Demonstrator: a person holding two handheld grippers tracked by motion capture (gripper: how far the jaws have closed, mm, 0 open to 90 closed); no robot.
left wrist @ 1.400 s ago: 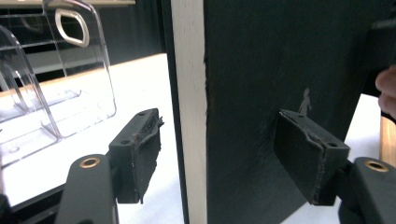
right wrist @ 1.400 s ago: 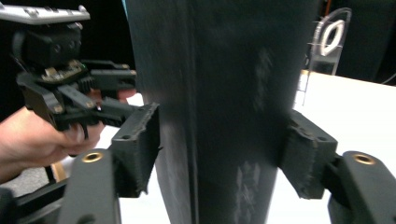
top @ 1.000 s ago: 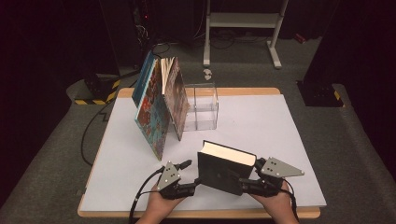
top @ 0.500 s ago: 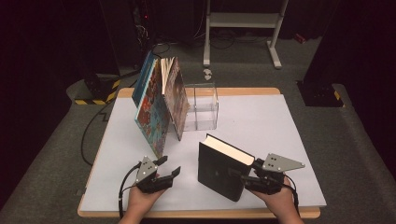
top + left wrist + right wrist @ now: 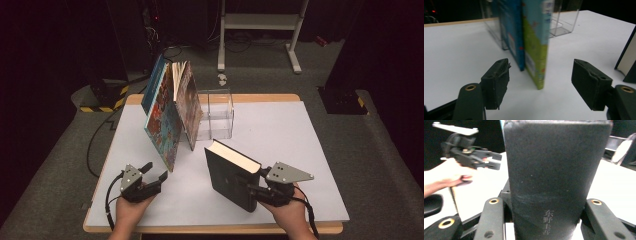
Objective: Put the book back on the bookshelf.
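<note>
Black hardback book upright on white tabletop, pinched at spine by right hand-held gripper, jaws just closed onto it. Left hand-held gripper, now withdrawn leftward from book, spread and empty before leaning picture books beside clear acrylic holder. Single-handed grip established; presumably ready for lifting toward holder.

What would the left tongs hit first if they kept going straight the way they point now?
Probably the bottom edge of the green-and-blue picture book: it stands centred ahead of the open left tongs, with bare table before it. Depth is hard to judge.
</note>
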